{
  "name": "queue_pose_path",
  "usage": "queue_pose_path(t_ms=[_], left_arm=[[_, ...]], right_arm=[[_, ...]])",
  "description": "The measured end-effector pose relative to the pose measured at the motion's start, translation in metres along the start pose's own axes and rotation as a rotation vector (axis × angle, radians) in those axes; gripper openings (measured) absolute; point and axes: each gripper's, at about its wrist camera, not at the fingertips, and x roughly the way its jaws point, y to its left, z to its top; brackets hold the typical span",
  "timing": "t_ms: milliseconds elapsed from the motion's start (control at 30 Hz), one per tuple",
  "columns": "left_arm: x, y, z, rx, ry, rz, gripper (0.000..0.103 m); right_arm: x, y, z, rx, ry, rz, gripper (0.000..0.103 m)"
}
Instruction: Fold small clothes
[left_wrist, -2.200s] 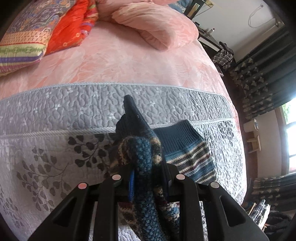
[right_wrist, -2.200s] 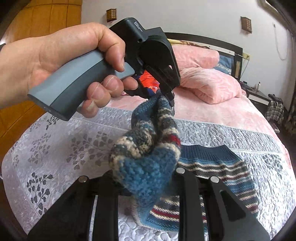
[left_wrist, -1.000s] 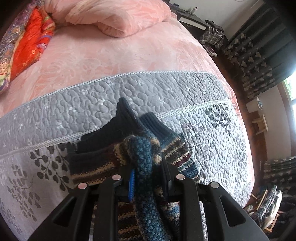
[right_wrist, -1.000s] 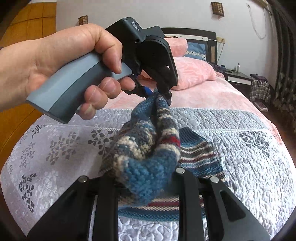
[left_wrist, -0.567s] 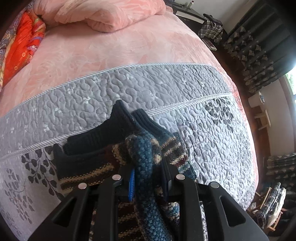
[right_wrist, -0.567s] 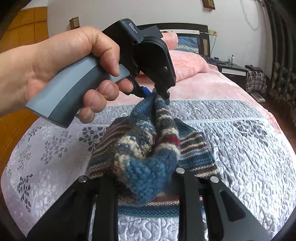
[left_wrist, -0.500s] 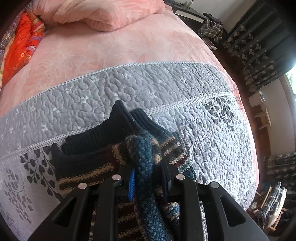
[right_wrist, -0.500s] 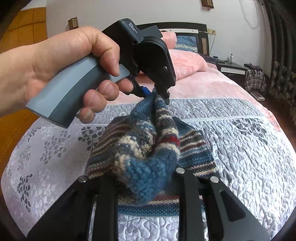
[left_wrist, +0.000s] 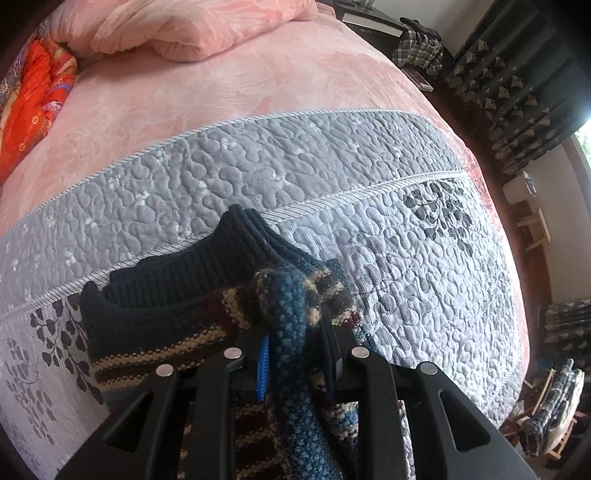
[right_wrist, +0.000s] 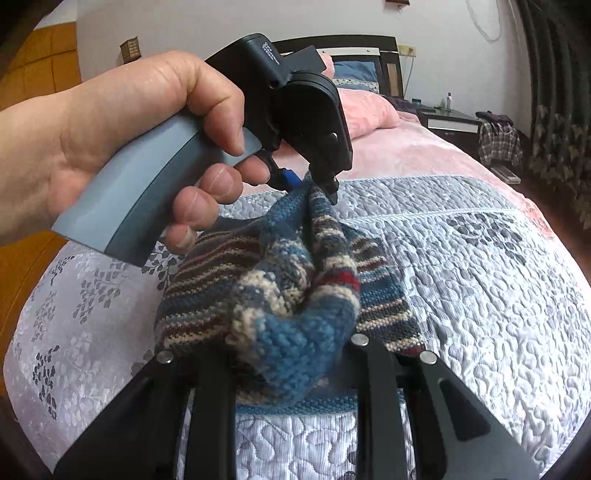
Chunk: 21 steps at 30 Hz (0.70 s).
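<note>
A hand (right_wrist: 110, 147) holds the grey handle of the left claw (right_wrist: 317, 182), which pinches the top edge of the striped knitted garment (right_wrist: 288, 280). The garment hangs down onto the grey quilted bedspread (right_wrist: 480, 295) of the bed, near its middle, with the dark ribbed hem (left_wrist: 192, 273) lying flat. The right claw (right_wrist: 291, 354) grips the thick blue edge of the same garment.

striped knit garment (right_wrist: 295, 280) bunched, lifted; hem draped on bed
</note>
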Motion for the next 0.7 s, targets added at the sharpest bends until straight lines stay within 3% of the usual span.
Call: queue_pose_path(t_ms=[433,700], left_arm=[[0.019,-0.023,-0.001,0.000,-0.023,0.107,0.023],[0.042,-0.032,-0.004,-0.009,-0.024,0.124,0.023]], right_arm=[[0.009,-0.027,-0.008,0.072,0.035,0.011,0.021],[0.021,-0.047,-0.018,0.122,0.067,0.017,0.021]])
